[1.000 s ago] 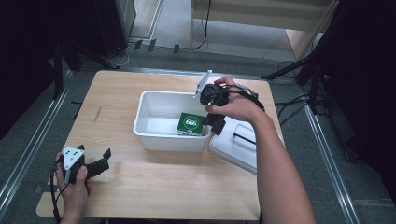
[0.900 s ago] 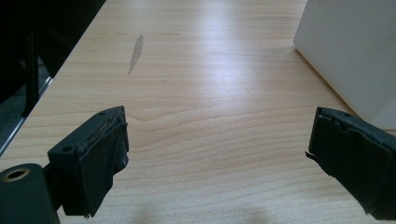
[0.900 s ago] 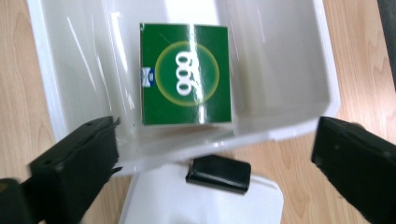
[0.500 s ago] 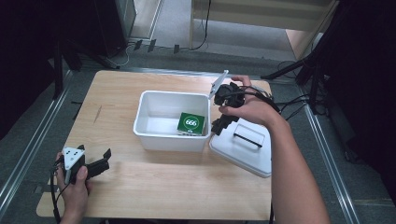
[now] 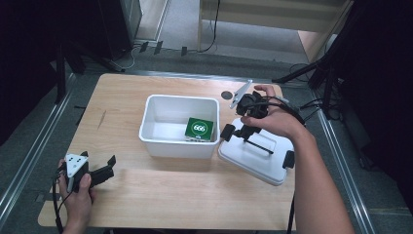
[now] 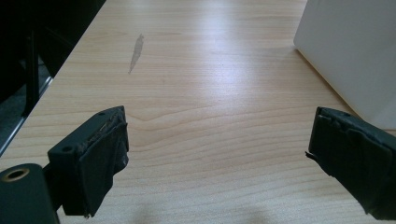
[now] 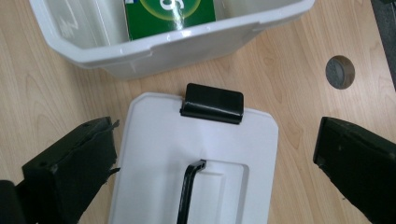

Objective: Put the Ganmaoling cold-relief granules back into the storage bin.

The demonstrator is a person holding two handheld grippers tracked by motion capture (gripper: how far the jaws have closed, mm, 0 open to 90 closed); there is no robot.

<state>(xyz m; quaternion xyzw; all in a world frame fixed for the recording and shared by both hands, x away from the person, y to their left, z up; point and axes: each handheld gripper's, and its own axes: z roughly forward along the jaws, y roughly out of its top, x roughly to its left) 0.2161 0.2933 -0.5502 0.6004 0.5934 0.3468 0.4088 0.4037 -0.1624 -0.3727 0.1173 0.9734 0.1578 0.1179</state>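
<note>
My right gripper [image 5: 242, 127] has pulled back right of centre, jaws wide over the flat white plastic lid [image 5: 255, 156]. The open white plastic bin [image 5: 178, 126] looks ready for closing. My left gripper [image 5: 92, 171] idles lower left, jaws wide.

Left hand [image 5: 78, 187] low at the near-left corner of the table [image 5: 146, 195], gripping the left gripper [image 5: 104, 168] with jaws spread wide, aimed across the tabletop. Right forearm [image 5: 316, 190] reaching in from the near-right edge of the table, right hand [image 5: 272, 119] poised above it, right gripper [image 5: 233, 131] angled down with jaws wide apart, holding nothing.
</note>
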